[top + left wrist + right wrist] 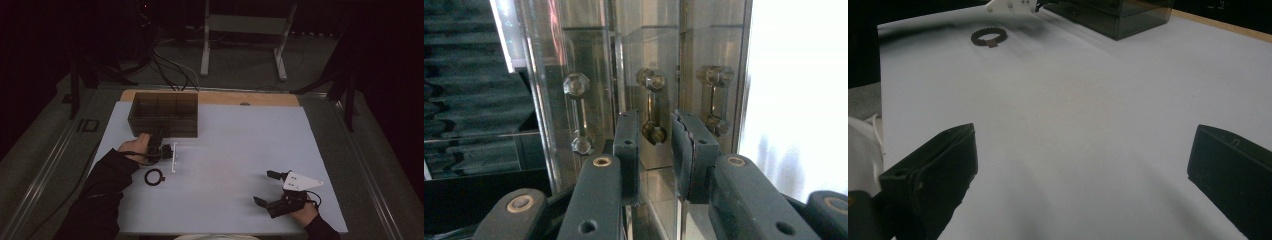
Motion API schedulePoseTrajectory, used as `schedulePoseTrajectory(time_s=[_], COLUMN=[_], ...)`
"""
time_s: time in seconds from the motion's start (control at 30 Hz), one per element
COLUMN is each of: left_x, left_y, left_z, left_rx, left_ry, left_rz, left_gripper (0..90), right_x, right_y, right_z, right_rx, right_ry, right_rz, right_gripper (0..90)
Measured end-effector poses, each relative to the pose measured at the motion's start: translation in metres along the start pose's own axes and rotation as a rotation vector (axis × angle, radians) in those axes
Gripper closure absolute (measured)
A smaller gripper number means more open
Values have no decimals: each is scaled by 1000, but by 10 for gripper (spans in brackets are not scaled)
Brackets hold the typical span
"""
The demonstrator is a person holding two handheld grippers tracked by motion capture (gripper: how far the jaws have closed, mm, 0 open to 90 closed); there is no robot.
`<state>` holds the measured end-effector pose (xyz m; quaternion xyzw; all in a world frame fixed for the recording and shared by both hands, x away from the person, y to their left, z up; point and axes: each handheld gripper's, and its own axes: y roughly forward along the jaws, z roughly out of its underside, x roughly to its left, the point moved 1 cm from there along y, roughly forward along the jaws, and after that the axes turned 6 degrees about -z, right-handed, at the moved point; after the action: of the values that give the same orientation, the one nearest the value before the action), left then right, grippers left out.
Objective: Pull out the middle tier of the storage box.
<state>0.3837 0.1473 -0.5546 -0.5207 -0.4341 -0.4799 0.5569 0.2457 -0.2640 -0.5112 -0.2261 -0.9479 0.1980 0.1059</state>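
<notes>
A smoked clear box [165, 114] with several compartments stands at the back left of the white mat [225, 160]. My left gripper [158, 140] is turned on its side and points at the box's front wall. In the left gripper view the box wall [589, 75] carries three small dumbbell-shaped handles. The middle handle [652, 107] sits just beyond the narrow gap of my left gripper [655, 150], which is slightly open; its pads do not touch the handle. My right gripper [265, 188] rests at the front right, wide open and holding nothing [1083, 170].
A black toothed ring [154, 176] lies flat on the mat in front of the left hand, and the ring [989, 36] is far from the right jaws. The wooden table edge [215, 96] runs behind the box. Cables and a metal stand lie on the floor beyond.
</notes>
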Motion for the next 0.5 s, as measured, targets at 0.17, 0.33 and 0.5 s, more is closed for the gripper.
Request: schedulePoseTrajectory(time_s=[0.17, 0.33, 0.5], left_x=[-1, -2, -1], left_y=[0, 1, 0], left_z=[0, 0, -2], left_rx=[-4, -14, 11], left_ry=[14, 13, 2], left_rz=[-11, -37, -29], left_gripper=[765, 812, 821], right_x=[0, 0, 0], right_y=[0, 0, 0], right_z=[0, 0, 0], right_rx=[-2, 2, 2], right_ry=[1, 0, 1], right_rz=[-3, -2, -1], right_gripper=[0, 0, 0])
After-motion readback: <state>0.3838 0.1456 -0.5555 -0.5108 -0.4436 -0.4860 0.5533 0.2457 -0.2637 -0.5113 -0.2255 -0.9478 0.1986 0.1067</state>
